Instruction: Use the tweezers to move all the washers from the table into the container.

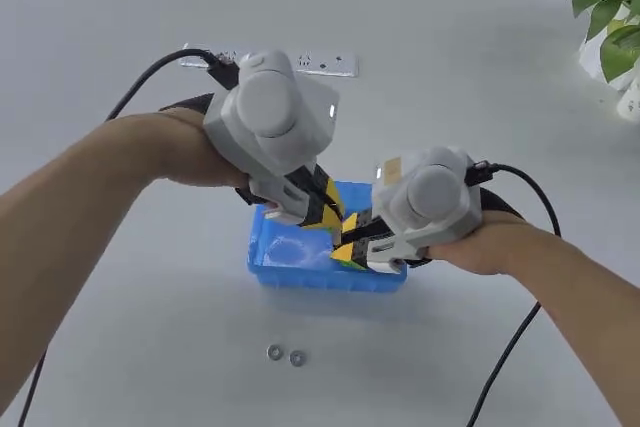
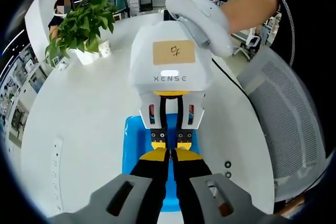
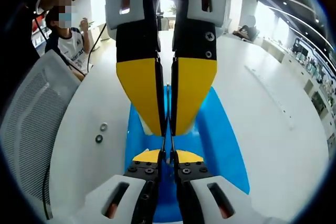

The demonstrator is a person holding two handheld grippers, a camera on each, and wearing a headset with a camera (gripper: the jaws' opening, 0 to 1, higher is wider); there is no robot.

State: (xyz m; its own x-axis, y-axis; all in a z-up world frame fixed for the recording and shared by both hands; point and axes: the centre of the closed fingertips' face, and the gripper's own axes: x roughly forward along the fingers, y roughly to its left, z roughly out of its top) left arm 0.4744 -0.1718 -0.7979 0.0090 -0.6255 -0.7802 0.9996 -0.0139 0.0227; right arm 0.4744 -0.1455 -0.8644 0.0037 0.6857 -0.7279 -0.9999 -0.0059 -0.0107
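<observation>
Two washers (image 1: 274, 352) lie on the table (image 1: 150, 347), on the person's side of the fingertips and well apart from them. Past them, the left gripper (image 1: 325, 212) and right gripper (image 1: 348, 247) meet tip to tip over the container (image 1: 300, 275), both jaw pairs drawn narrow. A thin dark sliver (image 3: 168, 139) between them may be the tweezers; unclear. Likely step: settling the tweezer grip. Next: bring the tips back to a washer and pinch it.

Bright even overhead light, soft shadows, fisheye edge distortion
</observation>
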